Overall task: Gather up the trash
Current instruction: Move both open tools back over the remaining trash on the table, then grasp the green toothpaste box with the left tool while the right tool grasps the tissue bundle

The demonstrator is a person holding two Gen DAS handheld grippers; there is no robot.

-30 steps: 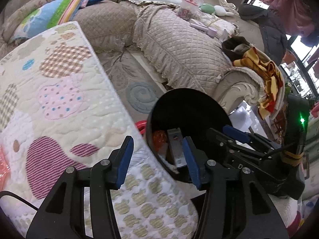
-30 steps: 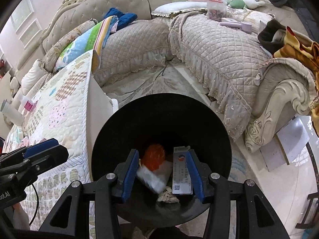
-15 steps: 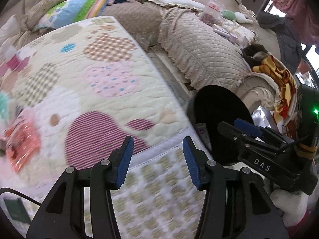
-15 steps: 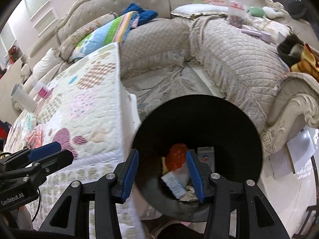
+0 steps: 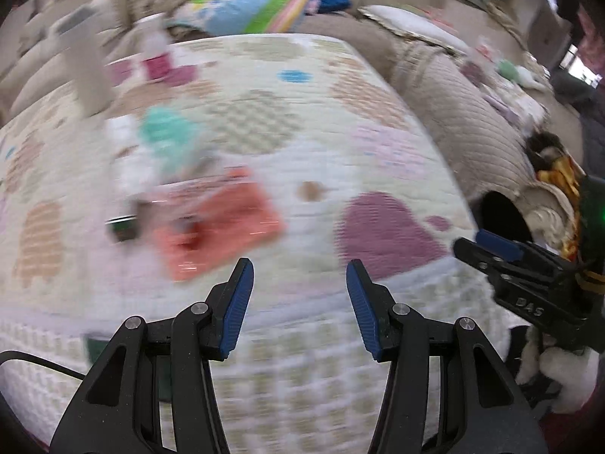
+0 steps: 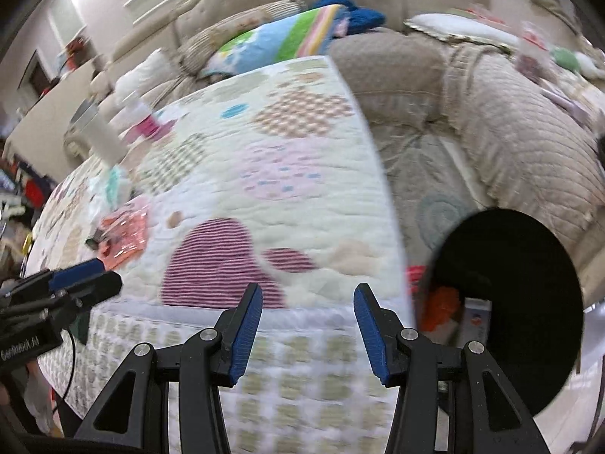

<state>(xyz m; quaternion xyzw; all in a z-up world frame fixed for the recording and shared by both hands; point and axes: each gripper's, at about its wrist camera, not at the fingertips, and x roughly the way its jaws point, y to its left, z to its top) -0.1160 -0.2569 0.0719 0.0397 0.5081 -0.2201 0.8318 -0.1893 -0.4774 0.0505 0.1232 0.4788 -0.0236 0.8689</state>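
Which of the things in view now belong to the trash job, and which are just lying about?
For the job:
- black bin, with trash in it
- orange wrapper on the quilt
- small dark scrap beside it
- both tongs, open and empty

Lying about:
- white bottle
- striped pillow
- beige sofa
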